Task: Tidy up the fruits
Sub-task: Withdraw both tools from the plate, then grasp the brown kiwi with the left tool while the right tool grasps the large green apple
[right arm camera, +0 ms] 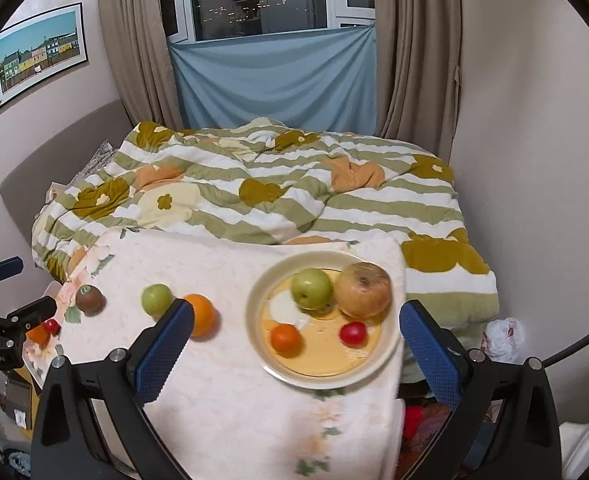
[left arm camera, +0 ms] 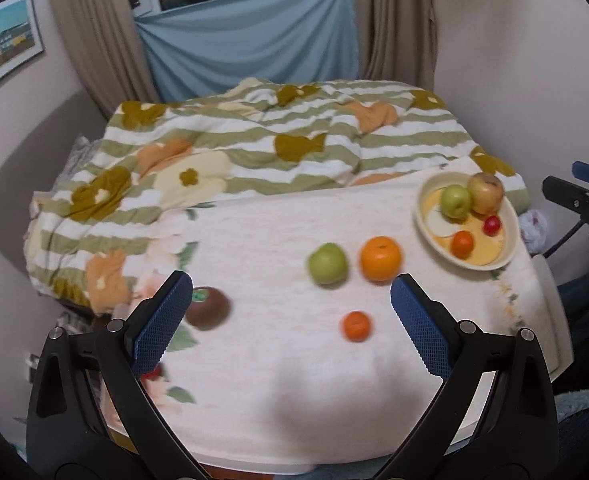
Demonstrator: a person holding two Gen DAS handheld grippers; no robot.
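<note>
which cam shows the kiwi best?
Right wrist: the kiwi sits whole and sharp on the cloth, green sticker visible, nothing covering it. Left wrist shows the kiwi blurred, its left edge cut off by the left claw's finger.

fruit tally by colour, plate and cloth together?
Green: 2, one on the plate, one on the cloth
Orange: 3
Red: 2
Brown: 1
Yellow-tan: 1
Total: 9
</note>
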